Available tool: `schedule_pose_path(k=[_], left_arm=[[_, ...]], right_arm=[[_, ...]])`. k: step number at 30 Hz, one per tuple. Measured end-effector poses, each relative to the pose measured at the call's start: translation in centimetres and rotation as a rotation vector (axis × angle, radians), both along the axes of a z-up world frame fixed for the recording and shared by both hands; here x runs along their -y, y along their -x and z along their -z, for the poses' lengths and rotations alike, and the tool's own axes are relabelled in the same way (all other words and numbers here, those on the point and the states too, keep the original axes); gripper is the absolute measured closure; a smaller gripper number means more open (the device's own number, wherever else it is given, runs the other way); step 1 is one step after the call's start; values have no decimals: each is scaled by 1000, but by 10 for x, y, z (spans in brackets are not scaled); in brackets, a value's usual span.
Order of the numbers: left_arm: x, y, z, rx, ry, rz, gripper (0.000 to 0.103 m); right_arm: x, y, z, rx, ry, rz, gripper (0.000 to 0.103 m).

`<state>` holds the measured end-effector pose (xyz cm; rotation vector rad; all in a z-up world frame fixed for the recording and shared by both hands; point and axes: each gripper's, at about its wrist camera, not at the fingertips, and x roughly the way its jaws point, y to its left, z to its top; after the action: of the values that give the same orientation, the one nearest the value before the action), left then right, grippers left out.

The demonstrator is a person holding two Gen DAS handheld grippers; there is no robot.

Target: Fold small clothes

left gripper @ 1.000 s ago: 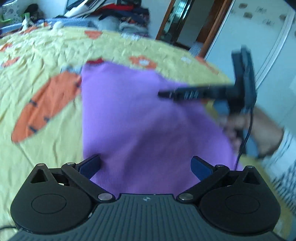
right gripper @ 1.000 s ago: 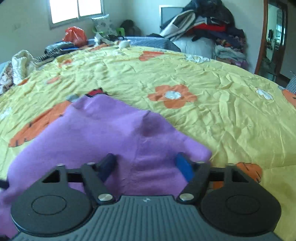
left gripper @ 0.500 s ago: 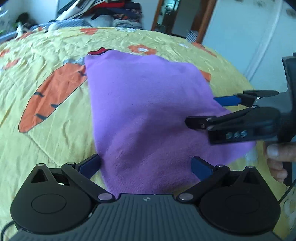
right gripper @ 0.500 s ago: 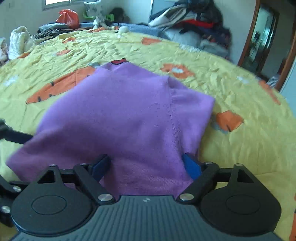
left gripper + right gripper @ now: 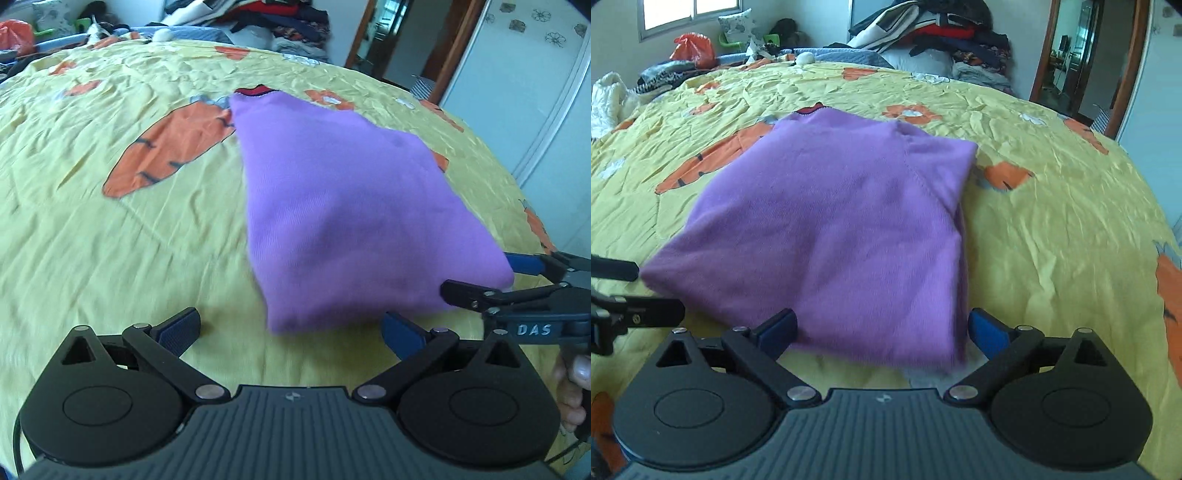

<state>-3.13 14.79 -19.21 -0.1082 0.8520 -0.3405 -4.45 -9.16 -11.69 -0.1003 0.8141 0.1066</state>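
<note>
Through the left wrist camera we see our left gripper (image 5: 291, 328) with its jaws spread wide and nothing between them, hovering over the yellow bedspread (image 5: 110, 240) just short of the near corner of the purple garment (image 5: 351, 214). The garment lies folded on the bed, a strip of red trim showing at its far end beside a printed orange carrot (image 5: 170, 147). At the right edge the right gripper (image 5: 517, 275) reaches in sideways, its blue-padded fingers apart at the garment's right corner; we cannot tell whether they touch the cloth. A hand (image 5: 572, 387) grips its handle in the lower right corner. Through the right wrist camera, our right gripper (image 5: 882, 328) is likewise spread wide, its two blue pads flanking the near edge of the purple garment (image 5: 831, 221), which lies flat on the yellow bedspread (image 5: 1052, 221) with a fold line running down its right side. The left gripper (image 5: 631, 291) pokes in from the left edge, near the garment's left corner. A pile of clothes (image 5: 942, 40) sits beyond the bed.
</note>
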Motion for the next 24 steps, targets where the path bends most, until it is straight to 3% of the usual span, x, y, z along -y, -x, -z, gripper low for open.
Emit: schedule_pose_path(k=[3, 10, 14, 22, 24], left_arm=[[9, 10, 1, 13, -37, 2, 0], [12, 26, 0, -11, -28, 23, 0], [16, 38, 5, 23, -59, 10, 0], [38, 47, 13, 104, -179, -41, 0], [39, 49, 15, 128, -169, -82, 0]], right_arm=[[4, 5, 6, -12, -22, 3, 3], [5, 26, 16, -29, -24, 8, 0], [-2, 49, 27, 74, -38, 36, 0], [-3, 46, 23, 54, -43, 44, 0], [-2, 47, 24, 64, -43, 58, 0]])
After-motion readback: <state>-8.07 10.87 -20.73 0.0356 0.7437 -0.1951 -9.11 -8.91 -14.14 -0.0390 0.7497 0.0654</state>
